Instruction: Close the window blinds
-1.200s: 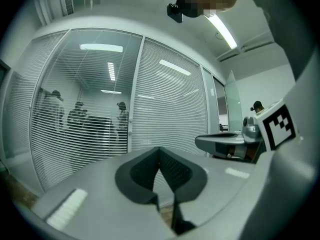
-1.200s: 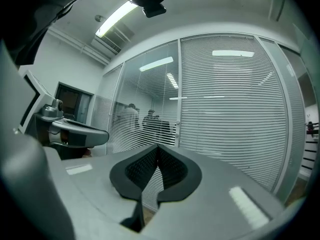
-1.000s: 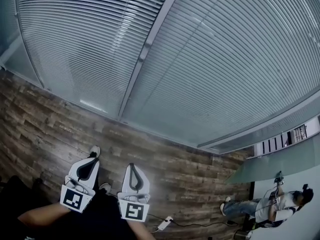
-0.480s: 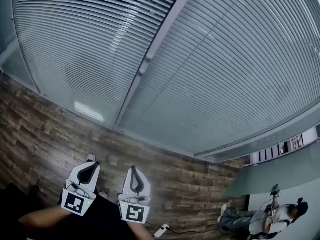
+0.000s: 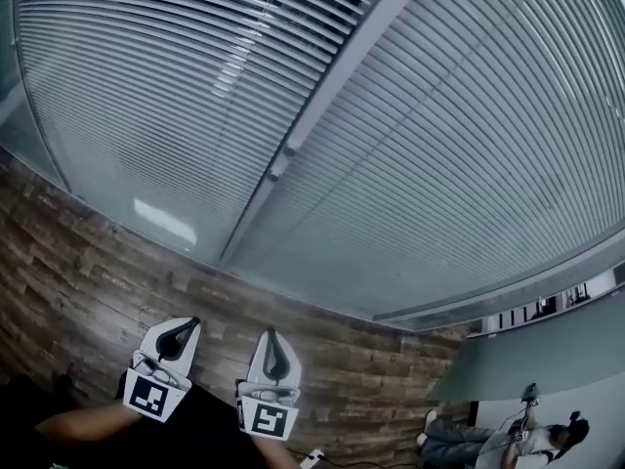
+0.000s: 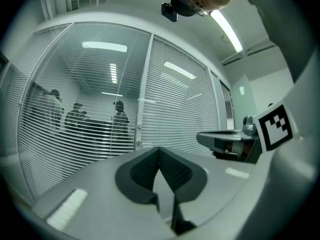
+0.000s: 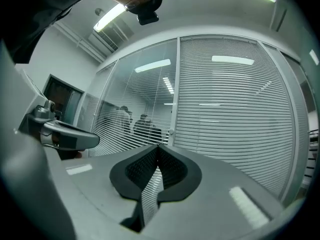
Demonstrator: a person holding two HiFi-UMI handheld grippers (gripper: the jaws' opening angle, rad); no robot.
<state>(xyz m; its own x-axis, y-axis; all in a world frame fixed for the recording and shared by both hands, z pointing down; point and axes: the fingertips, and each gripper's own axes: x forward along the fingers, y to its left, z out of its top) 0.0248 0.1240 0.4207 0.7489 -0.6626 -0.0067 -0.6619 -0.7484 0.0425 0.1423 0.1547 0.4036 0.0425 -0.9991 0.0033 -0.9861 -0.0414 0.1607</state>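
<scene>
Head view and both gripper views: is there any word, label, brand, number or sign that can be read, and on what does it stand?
No readable text in any view.
Left gripper and right gripper: each cube bears a black-and-white square marker pattern, not letters or digits.
Window blinds: no print or label shows.
Small white block on the floor at the bottom edge: too small to tell.

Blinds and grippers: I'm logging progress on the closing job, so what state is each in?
left blind: slats open, people visible through them
right blind: slats shut, nothing visible through
left gripper: shut, empty
right gripper: shut, empty
</scene>
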